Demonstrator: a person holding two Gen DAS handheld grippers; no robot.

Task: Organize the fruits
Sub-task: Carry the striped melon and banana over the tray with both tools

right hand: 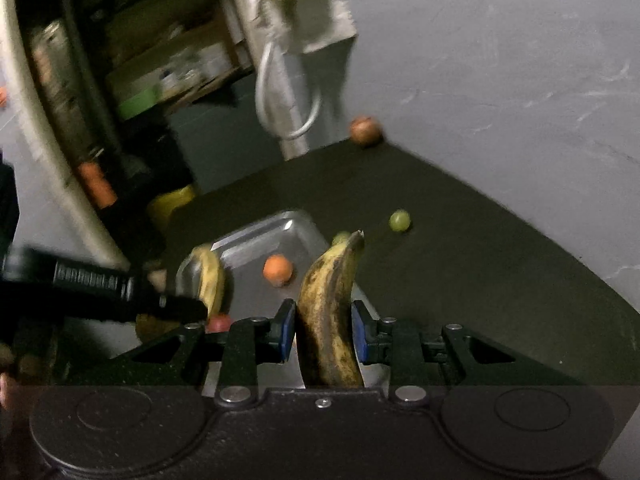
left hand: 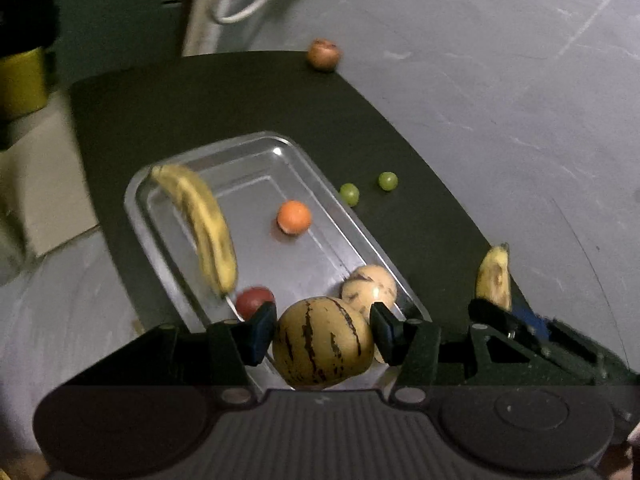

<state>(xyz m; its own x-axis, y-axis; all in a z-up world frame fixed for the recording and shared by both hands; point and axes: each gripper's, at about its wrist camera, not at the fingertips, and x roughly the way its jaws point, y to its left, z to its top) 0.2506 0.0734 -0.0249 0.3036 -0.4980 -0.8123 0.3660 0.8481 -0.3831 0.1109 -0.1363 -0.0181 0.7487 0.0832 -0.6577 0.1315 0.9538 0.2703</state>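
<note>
Landmark: the metal tray on the dark bench.

Left gripper is clamped on a striped yellow melon, pads pressing both sides, held over the tray's near end. Right gripper is closed on a spotted brown banana, tip pointing up and away, held over the tray's near right edge.

In the tray:
- yellow banana lying along the left side
- orange fruit around the middle
- red fruit at the near left, just behind the left gripper's finger
- second pale striped melon at the near right, partly hidden by the held one

Outside the tray, on the bench:
- two green grapes just off the right rim, near each other but apart
- brown round fruit well beyond the tray at the bench's far edge

Off the bench: grey floor to the right of the tray; white cable loop beyond the far end. Both views are motion-blurred, so fine contact detail is unclear.
</note>
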